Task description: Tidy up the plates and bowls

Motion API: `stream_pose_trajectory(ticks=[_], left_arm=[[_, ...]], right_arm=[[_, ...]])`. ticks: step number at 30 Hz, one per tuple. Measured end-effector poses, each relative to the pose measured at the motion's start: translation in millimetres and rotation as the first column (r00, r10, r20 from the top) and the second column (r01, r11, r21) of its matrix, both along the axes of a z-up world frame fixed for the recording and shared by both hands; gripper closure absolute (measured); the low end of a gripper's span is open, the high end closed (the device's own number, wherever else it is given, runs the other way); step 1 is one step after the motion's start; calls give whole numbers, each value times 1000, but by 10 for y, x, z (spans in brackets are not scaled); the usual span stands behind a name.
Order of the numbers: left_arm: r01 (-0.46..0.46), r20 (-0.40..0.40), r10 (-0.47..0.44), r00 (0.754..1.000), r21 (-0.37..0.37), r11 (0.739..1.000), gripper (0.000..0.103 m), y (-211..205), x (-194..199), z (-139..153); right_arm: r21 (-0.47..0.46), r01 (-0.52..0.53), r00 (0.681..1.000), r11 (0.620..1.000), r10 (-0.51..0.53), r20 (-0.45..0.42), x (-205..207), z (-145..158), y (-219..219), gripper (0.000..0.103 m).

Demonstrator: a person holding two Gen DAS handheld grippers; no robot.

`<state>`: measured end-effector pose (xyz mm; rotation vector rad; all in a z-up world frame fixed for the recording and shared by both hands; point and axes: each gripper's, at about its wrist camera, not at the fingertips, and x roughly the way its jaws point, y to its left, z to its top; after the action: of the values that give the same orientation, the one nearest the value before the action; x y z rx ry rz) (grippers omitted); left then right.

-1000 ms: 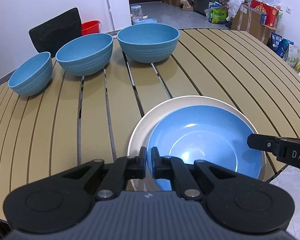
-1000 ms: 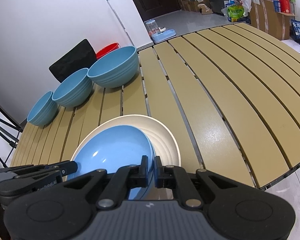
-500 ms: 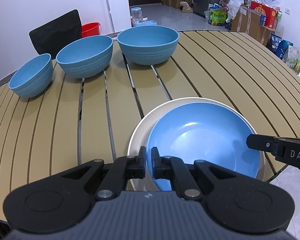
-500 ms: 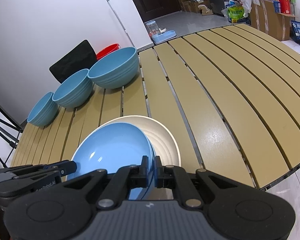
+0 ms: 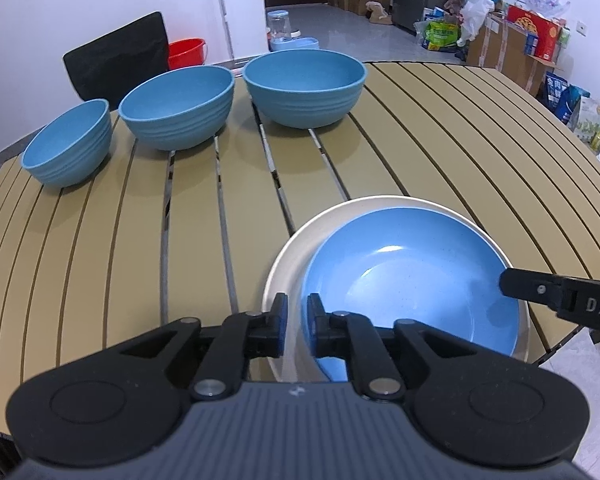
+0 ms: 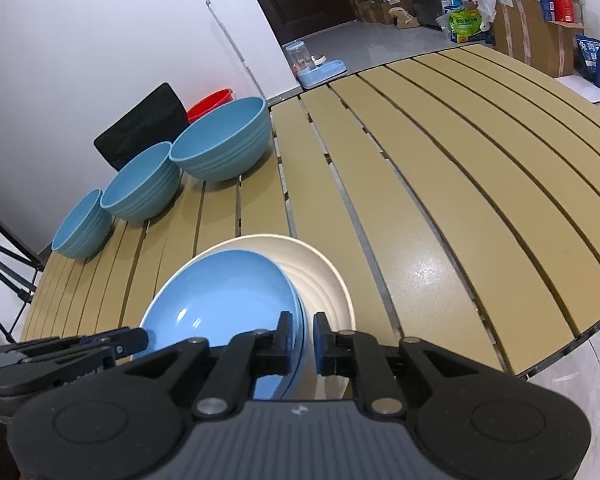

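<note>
A blue plate (image 5: 412,292) lies inside a larger white plate (image 5: 288,256) near the table's front edge. My left gripper (image 5: 297,312) straddles the blue plate's near-left rim. Its jaws are opening, and a small gap shows beside the rim. My right gripper (image 6: 302,332) straddles the same blue plate (image 6: 220,300) at its right rim, over the white plate (image 6: 328,280). Its jaws are also opening, with the pads just off the rim. Each gripper shows in the other's view: the right gripper (image 5: 540,292) and the left gripper (image 6: 100,348).
Three blue bowls stand in a row at the table's far left: small (image 5: 66,148), medium (image 5: 178,106), large (image 5: 304,88). The slatted tan table (image 5: 440,140) stretches right. A black chair back (image 5: 116,62) and a red bucket (image 5: 186,50) stand behind the bowls.
Both grippers' jaws have parted slightly from the blue plate's rim. The blue plate has settled lower into the white plate. Neither hand has shifted.
</note>
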<state>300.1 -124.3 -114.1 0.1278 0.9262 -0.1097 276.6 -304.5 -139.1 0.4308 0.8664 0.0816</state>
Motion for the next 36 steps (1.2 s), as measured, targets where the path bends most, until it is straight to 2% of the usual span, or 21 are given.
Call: stream_pose_trajectory(ticks=[2, 5, 10, 12, 13, 16, 17, 18, 19, 36], left_arm=[[-9, 2, 9, 1000, -14, 1000, 77, 45, -3, 34], [-19, 26, 20, 999, -20, 1000, 65, 94, -63, 111], [-31, 64, 33, 997, -32, 999, 43, 180, -172, 259], [-41, 78, 44, 996, -37, 998, 30, 227, -220, 309], [-45, 87, 48, 995, -42, 998, 28, 252, -247, 334], [-56, 105, 61, 993, -49, 997, 21, 335, -316, 402], [-62, 110, 67, 992, -53, 997, 15, 364, -342, 421], [-68, 112, 74, 991, -55, 996, 4, 388, -358, 440], [-76, 114, 82, 990, -55, 996, 0, 420, -386, 461], [-155, 143, 170, 975, -112, 981, 0, 966, -817, 748]], right_arm=[[3, 0, 1000, 1000, 0, 9, -14, 30, -4, 89], [-2, 0, 1000, 1000, 0, 24, -48, 87, 7, 75], [-12, -7, 999, 1000, 8, 51, -107, 189, 58, 36], [-14, -13, 998, 1000, 13, 64, -136, 239, 78, 24], [-14, -16, 997, 1000, 17, 71, -151, 267, 90, 18], [-25, -27, 996, 999, 29, 84, -191, 345, 140, 13], [-31, -30, 996, 999, 33, 85, -200, 365, 160, 10], [-39, -32, 996, 999, 35, 87, -211, 387, 183, 5], [-48, -33, 995, 998, 37, 89, -224, 408, 205, 2], [-133, -92, 984, 987, 110, 140, -516, 789, 645, 0]])
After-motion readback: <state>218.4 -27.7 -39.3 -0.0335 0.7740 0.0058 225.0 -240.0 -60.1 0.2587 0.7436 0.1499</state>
